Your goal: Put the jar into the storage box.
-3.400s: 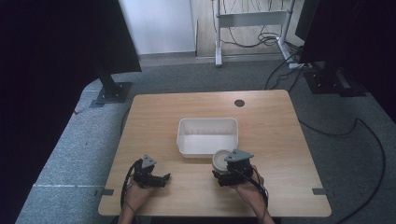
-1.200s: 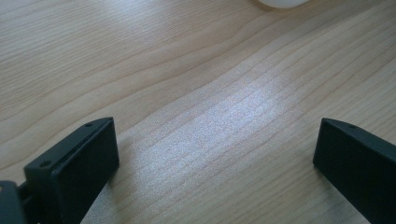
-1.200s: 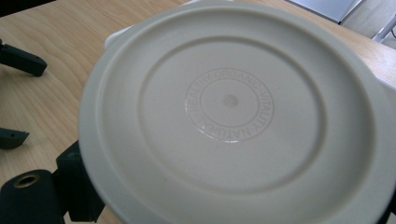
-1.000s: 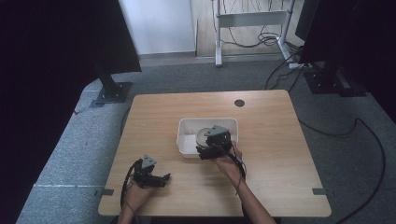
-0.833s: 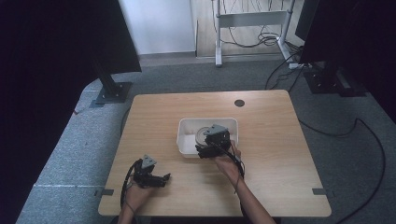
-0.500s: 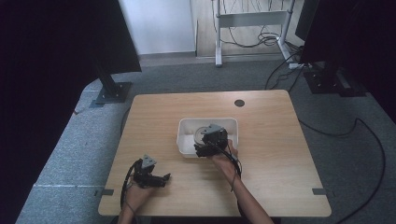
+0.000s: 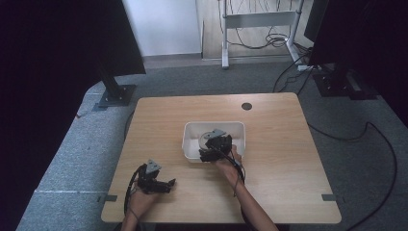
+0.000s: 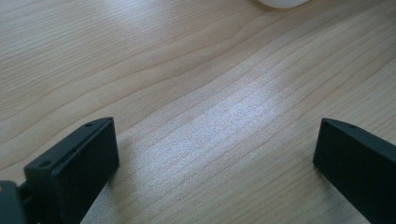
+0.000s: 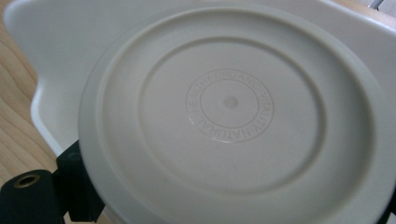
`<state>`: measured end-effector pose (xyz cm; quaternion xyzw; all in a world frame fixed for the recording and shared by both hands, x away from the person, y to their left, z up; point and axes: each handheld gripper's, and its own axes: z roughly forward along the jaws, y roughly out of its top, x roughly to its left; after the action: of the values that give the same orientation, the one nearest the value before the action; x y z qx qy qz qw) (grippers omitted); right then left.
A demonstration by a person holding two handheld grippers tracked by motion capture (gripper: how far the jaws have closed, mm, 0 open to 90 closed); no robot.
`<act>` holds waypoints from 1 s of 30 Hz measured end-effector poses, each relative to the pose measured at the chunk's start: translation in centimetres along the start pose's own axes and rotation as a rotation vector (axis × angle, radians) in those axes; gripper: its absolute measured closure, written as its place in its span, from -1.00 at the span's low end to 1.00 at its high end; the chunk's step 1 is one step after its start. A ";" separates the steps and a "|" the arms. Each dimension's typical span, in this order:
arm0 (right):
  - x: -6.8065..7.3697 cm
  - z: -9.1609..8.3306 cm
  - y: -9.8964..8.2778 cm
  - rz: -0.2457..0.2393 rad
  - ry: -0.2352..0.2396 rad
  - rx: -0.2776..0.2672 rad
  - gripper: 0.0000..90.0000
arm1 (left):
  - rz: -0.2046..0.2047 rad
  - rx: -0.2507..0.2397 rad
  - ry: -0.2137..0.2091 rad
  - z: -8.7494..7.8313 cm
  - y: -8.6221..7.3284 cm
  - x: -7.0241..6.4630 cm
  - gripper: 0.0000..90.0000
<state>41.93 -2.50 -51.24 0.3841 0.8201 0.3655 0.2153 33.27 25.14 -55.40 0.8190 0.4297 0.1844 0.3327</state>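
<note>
Round plastic dish pinched at its rim, hovering over the white tub mid-desk.

Nearest, by the desk's (image 7: 288,192) near-left corner: left tongs (image 8: 210,154) spread wide over bare wood, gripping nothing. Further in, right tongs (image 7: 211,150) pinching the pale round dish (image 9: 231,121) by its edge, underside toward the camera, tilted above the white tub (image 7: 188,139) at the desk's middle. Likely light, stiff and smooth, so probably slippery; best taken at the raised rim, as here. Tub walls close around the dish, likely to catch its edge on lowering. Beyond, toward the far edge, a dark round grommet (image 7: 247,106), well apart.
</note>
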 end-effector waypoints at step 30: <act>-0.6 1.0 -0.4 0.070 0.034 0.050 -0.93 | -0.003 0.000 0.004 0.0 0.0 -0.1 -1.00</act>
<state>42.71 -2.75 -52.14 0.4117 0.8185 0.3586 0.1786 33.20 25.10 -55.39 0.8179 0.4318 0.1856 0.3320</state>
